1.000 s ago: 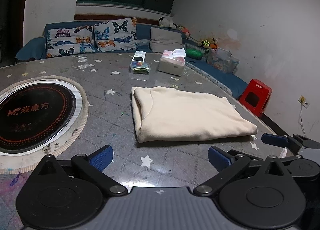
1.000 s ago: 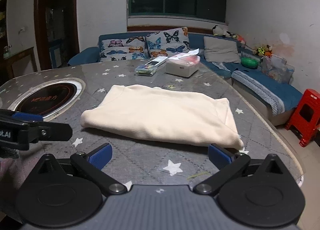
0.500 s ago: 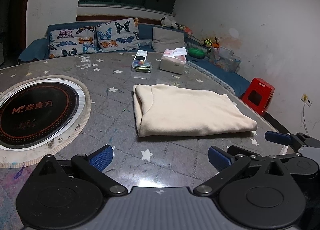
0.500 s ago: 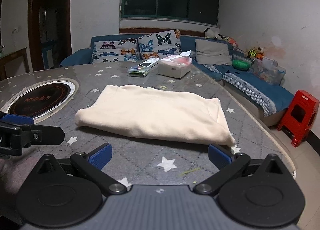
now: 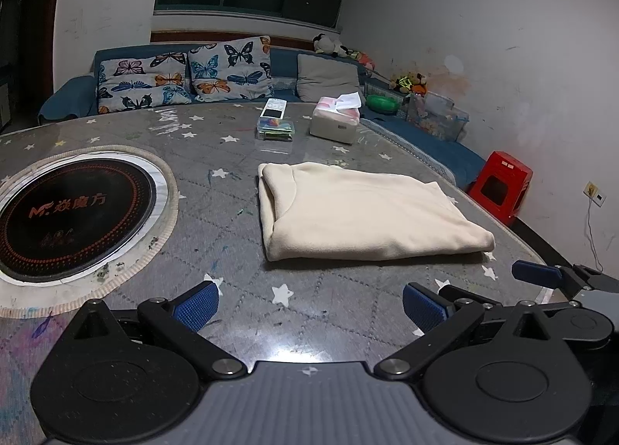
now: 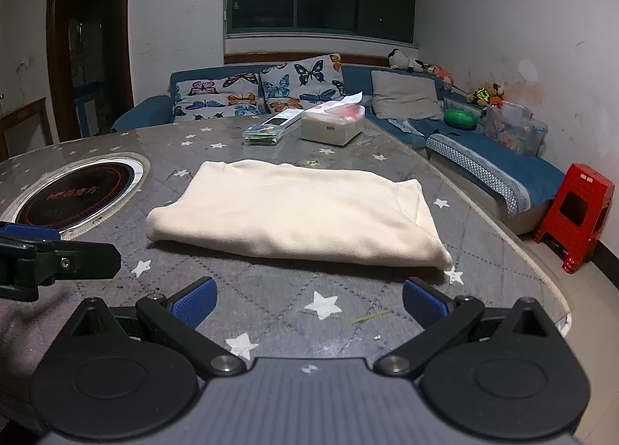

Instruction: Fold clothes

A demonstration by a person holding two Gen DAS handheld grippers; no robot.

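Observation:
A cream garment point(image 5: 359, 209) lies folded into a flat rectangle on the grey star-patterned table point(image 5: 216, 213). It also shows in the right wrist view point(image 6: 298, 213). My left gripper point(image 5: 309, 305) is open and empty, above the table's near edge, short of the garment. My right gripper point(image 6: 309, 303) is open and empty, also short of the garment's near edge. The right gripper's finger shows at the right of the left wrist view point(image 5: 537, 274); the left gripper's finger shows at the left of the right wrist view point(image 6: 31, 232).
A round black induction hob point(image 5: 65, 213) is set in the table at left. A tissue box point(image 5: 336, 122) and a small clear box with a remote point(image 5: 274, 124) stand at the far side. A blue sofa point(image 6: 491, 170) and red stool point(image 6: 576, 209) stand beyond the table.
Both grippers have drawn back and risen a little from the folded garment, which looks slightly smaller and farther. Both stay open. The garment has not moved.

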